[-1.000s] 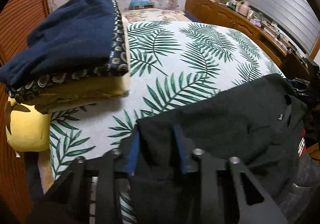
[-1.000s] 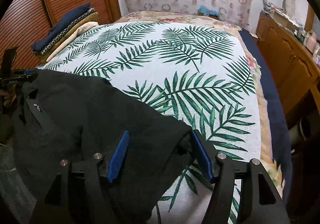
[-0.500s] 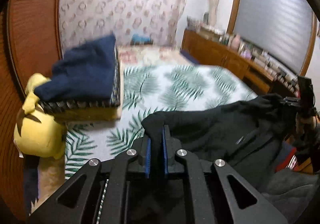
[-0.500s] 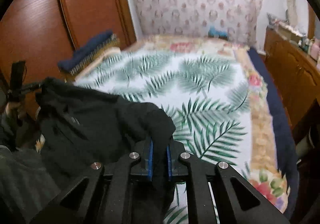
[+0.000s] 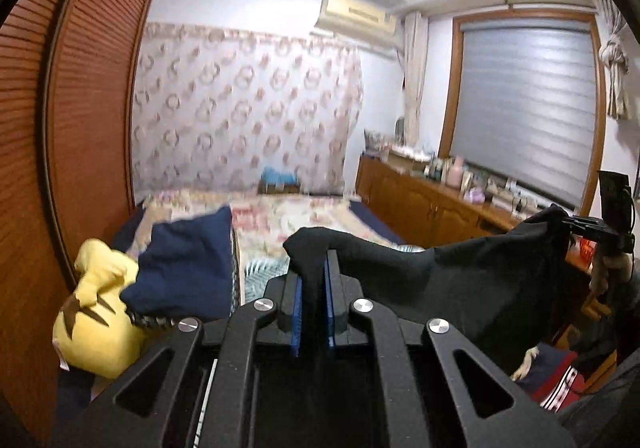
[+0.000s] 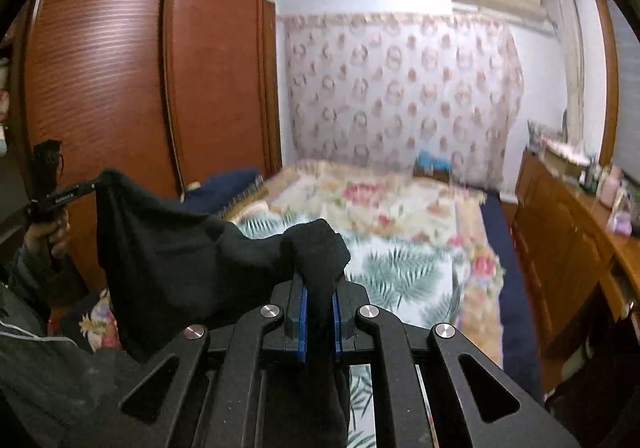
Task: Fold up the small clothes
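A black garment (image 5: 472, 280) hangs in the air, stretched between my two grippers above the bed. My left gripper (image 5: 313, 288) is shut on one corner of it. My right gripper (image 6: 319, 296) is shut on the other corner of the black garment (image 6: 172, 244). Each gripper shows at the edge of the other's view: the right gripper (image 5: 588, 232) at the far right, the left gripper (image 6: 68, 194) at the far left. The lower part of the garment is hidden behind the gripper bodies.
A stack of folded clothes with a navy piece on top (image 5: 184, 268) sits at the bed's left edge by a yellow plush toy (image 5: 96, 320). The bed (image 6: 400, 268) has a palm-leaf cover. Wooden wardrobe (image 6: 120, 88) on the left, wooden cabinets (image 5: 420, 208) on the right.
Both grippers closed on the black garment's corners and lifted it off the bed. The views tilted up from the bed toward the far wall.
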The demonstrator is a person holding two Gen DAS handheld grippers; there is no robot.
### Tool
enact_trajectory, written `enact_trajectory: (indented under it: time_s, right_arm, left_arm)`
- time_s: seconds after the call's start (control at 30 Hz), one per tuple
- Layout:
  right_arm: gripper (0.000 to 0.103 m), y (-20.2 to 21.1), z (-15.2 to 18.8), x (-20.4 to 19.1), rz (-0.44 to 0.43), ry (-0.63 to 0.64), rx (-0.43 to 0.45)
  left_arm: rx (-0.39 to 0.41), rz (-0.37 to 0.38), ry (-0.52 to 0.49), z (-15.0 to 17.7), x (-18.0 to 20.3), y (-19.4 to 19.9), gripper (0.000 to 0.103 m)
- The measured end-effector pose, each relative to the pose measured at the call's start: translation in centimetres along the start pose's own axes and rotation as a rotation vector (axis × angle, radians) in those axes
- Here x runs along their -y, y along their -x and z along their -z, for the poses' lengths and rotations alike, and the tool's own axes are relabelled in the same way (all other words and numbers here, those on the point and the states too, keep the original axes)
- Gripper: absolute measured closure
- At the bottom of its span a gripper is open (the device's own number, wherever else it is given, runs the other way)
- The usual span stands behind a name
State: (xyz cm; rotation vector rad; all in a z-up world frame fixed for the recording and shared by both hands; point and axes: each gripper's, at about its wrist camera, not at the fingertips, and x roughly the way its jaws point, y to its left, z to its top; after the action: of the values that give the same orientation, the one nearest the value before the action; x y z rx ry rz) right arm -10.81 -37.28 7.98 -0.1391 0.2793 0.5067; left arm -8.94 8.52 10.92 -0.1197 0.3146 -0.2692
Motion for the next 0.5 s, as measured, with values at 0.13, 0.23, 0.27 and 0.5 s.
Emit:
enact_trajectory:
  time_s: [0.13,0.23,0.27,0.5]
  right_arm:
    - [0.094,3.0,-1.6,-0.5,0.011,0.016,0.067]
    - [0.094,4.9,-2.9,-0.8,0.018,0.031,0.109]
    - [0.094,5.3,-3.2,-1.1,0.021,0.036,0.121]
    - [0.094,8.8,-4.3,-2.7,0.085,0.104,0.213]
  left_arm:
    - [0.06,-0.009,-0.022,-2.2,0.2,1.7,0.093]
    - [0.108,-0.024,-0.054,-4.2,0.7,2.8,0.093]
    - [0.124,-0.026,-0.067,-4.9,0.9,3.2,0.093]
    - [0.245,-0.041,-0.139,-9.1,2.3,5.3,0.093]
